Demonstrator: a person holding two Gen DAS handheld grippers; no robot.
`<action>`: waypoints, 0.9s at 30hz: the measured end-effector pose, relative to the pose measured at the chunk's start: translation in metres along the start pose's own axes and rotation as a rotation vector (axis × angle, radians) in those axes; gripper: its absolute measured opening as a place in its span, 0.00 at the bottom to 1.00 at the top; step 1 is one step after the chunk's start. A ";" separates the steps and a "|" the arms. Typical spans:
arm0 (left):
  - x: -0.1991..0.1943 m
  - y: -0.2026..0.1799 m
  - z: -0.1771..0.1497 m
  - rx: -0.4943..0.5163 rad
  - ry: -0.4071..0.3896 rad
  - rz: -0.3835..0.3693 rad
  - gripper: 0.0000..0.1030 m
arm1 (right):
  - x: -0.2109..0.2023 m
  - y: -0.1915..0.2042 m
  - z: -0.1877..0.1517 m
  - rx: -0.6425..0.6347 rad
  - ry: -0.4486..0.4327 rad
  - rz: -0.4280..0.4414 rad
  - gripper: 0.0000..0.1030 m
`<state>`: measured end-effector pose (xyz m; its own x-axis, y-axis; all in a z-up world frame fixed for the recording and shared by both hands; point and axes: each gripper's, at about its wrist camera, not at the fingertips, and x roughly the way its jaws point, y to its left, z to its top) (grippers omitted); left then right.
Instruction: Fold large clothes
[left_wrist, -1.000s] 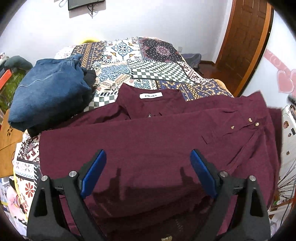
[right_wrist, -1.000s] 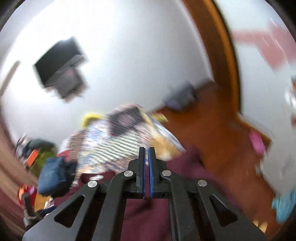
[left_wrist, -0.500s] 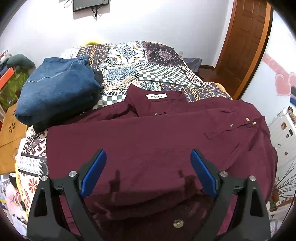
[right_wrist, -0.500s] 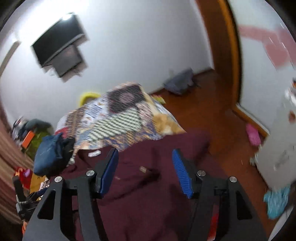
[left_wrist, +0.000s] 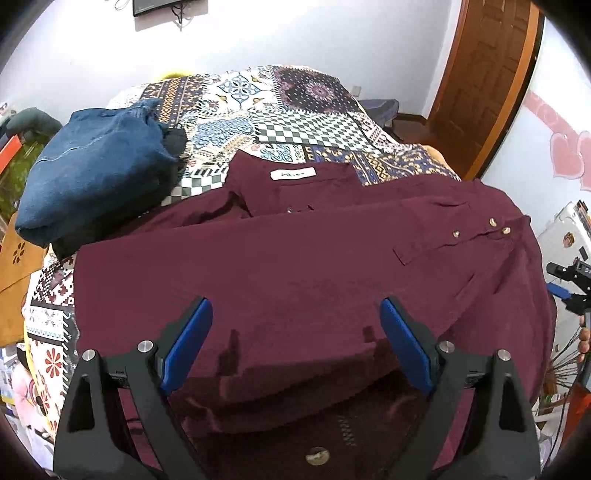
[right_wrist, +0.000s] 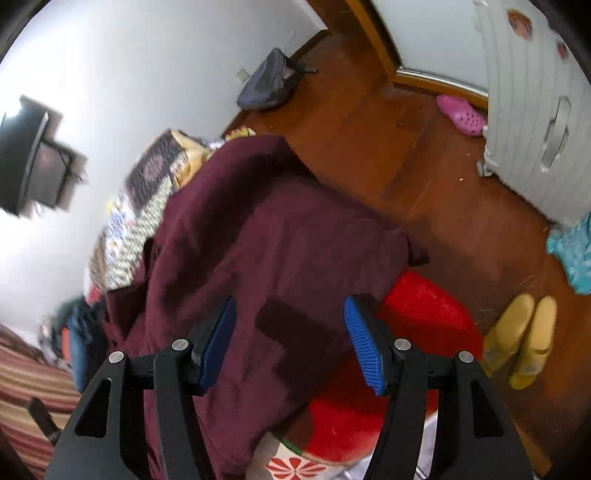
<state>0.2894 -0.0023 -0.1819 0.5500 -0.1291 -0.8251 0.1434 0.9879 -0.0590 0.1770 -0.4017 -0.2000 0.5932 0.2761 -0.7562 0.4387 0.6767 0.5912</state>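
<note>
Patchwork bedspread (left_wrist: 314, 125) carries the maroon shirt (left_wrist: 295, 266), collar far, one sleeve folded across. Left gripper (left_wrist: 295, 343) hovers wide apart, holding nothing; right gripper (right_wrist: 290, 341) half spread over the hanging edge. Judgement: pinch the overhanging side seam, keep the fold line straight.

White walls (left_wrist: 332, 33) are seen around the room, and a dark screen (right_wrist: 26, 155) is mounted high on one. A wooden door (left_wrist: 484, 74) is set in a wooden frame. The floor (right_wrist: 424, 177) is laid in reddish-brown wood. A white cabinet (right_wrist: 535, 122) is stood against the wall. The bed is covered by a patterned quilt (left_wrist: 295, 107).
</note>
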 end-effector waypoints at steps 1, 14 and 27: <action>0.001 -0.002 0.000 0.005 0.003 0.001 0.90 | -0.002 0.000 0.000 0.013 0.000 0.014 0.55; 0.012 -0.007 -0.001 -0.005 0.033 0.009 0.90 | -0.001 -0.009 -0.008 0.009 -0.005 0.020 0.58; 0.000 0.003 -0.005 -0.032 -0.007 0.015 0.90 | 0.002 0.034 0.027 -0.015 -0.153 0.012 0.06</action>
<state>0.2856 0.0013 -0.1846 0.5574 -0.1146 -0.8223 0.1090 0.9920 -0.0644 0.2117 -0.3971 -0.1740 0.6947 0.1780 -0.6969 0.4215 0.6844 0.5949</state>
